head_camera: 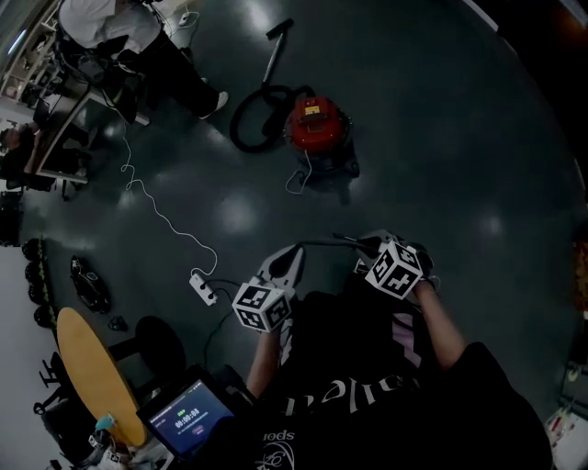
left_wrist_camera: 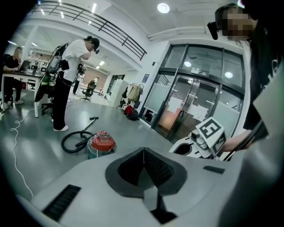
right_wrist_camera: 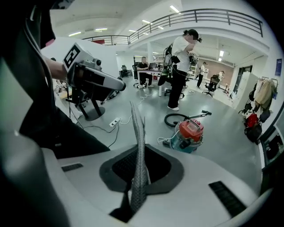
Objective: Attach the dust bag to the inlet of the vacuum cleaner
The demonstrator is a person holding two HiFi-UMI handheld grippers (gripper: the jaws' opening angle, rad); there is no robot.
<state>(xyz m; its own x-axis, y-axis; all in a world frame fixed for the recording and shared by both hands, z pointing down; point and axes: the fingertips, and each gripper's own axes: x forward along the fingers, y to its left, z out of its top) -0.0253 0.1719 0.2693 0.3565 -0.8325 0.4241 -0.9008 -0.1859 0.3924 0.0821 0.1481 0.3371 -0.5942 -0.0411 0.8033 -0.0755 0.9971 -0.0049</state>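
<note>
Jaws of left gripper point(left_wrist_camera: 143, 153) and right gripper point(right_wrist_camera: 134, 110) together, vacuum cleaner point(head_camera: 317, 122) well apart, inlet unclear

The head view is dim and underexposed, with pale glare patches on the dark floor point(head_camera: 441, 138) beyond the fingers point(head_camera: 287, 264). Both gripper views are bright, lit by ceiling lights point(left_wrist_camera: 163, 7) high above the fingers. Fisheye bending and black vignetting mark every edge.

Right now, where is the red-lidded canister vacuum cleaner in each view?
Head view: the red-lidded canister vacuum cleaner, upper centre.
Left gripper view: vacuum cleaner left of centre.
Right gripper view: vacuum cleaner right of centre.
Shared landmark: the coiled black hose beside it.
</note>
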